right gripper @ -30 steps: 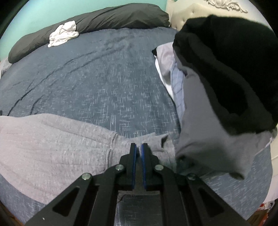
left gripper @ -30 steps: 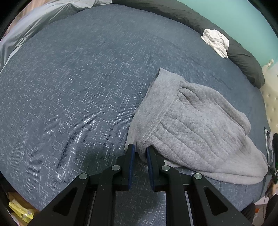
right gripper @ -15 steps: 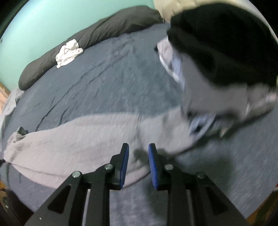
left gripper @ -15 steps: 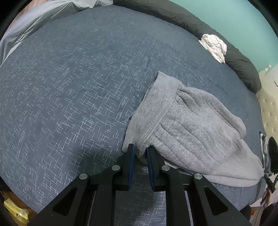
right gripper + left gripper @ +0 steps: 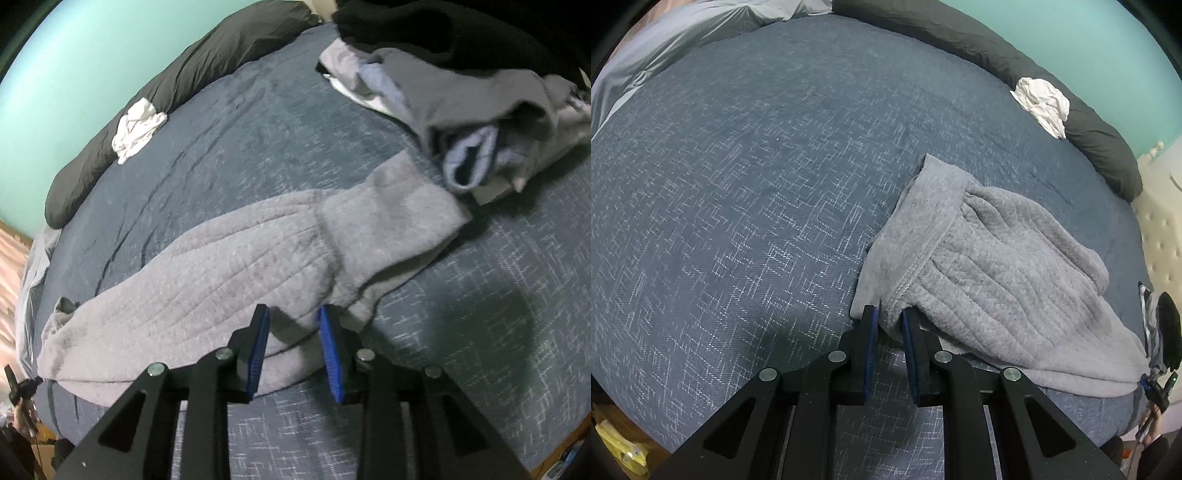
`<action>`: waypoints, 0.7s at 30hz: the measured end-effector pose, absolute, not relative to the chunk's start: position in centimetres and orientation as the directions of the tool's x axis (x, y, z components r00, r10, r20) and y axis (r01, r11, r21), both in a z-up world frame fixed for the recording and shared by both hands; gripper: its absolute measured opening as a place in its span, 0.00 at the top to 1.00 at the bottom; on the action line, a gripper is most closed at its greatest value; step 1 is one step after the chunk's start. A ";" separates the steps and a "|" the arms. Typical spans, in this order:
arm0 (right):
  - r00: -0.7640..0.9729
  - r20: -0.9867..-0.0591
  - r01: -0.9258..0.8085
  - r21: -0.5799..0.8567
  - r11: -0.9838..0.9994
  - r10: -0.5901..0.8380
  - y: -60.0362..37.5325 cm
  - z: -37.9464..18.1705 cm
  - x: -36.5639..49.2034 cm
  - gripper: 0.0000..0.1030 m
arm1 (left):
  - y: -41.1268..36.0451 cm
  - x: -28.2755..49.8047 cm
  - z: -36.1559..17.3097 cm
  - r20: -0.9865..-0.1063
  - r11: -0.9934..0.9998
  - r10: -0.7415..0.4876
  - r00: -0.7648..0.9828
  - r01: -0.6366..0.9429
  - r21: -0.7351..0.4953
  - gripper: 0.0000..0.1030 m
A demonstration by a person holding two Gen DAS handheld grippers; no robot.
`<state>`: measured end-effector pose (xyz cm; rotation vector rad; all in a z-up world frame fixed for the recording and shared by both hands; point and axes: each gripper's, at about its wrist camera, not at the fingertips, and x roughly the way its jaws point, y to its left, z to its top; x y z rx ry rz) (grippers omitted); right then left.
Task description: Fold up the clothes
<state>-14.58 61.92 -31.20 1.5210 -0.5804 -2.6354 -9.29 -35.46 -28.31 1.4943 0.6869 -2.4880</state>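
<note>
The grey quilted garment [image 5: 997,280] lies stretched flat along the near edge of the blue bedspread [image 5: 757,184], its ribbed hem band [image 5: 916,229] at one end and the plain grey end [image 5: 391,206] reaching toward the heap of unfolded clothes [image 5: 480,110] at the other. The left gripper [image 5: 888,319] is clamped on a pinch of cloth at the near corner of the hem band — judged to be an anchor, keeping that end taut and in place while the other end is worked. The right gripper [image 5: 293,323] stands over the near edge of the garment with its blue pads apart and no cloth pressed between them; its jaws have just been opening, so that end has evidently been let go and now rests on the bedspread by itself. The long straight lay of the garment suits a lengthwise or end-to-end fold next. The heap sits just beyond the garment's plain end, touching or overlapping it — cannot tell which — and could snag a fold from that side. A crumpled white cloth [image 5: 136,129] rests on the dark bolster [image 5: 166,81] at the far side of the bedspread, well apart from the garment.
</note>
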 end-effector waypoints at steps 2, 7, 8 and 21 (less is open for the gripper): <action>-0.508 -0.836 -0.131 0.313 -0.941 -0.208 61.1 -31.4 -15.0 0.72 | -35.5 -9.3 -28.3 -0.868 -0.881 0.093 -0.487 0.366 -0.300 0.84; -0.510 -0.842 -0.125 0.274 -0.953 -0.175 60.5 -31.4 -15.4 0.72 | -35.3 -9.4 -28.3 -0.871 -0.883 0.088 -0.483 0.367 -0.292 0.84; -0.514 -0.841 -0.123 0.270 -0.955 -0.171 60.4 -31.2 -15.4 0.72 | -35.3 -9.4 -28.2 -0.871 -0.884 0.088 -0.483 0.365 -0.292 0.84; -0.556 -0.808 -0.096 0.294 -0.951 -0.193 60.2 -29.7 -15.6 0.90 | -35.7 -9.6 -27.7 -0.871 -0.883 0.089 -0.484 0.365 -0.294 0.85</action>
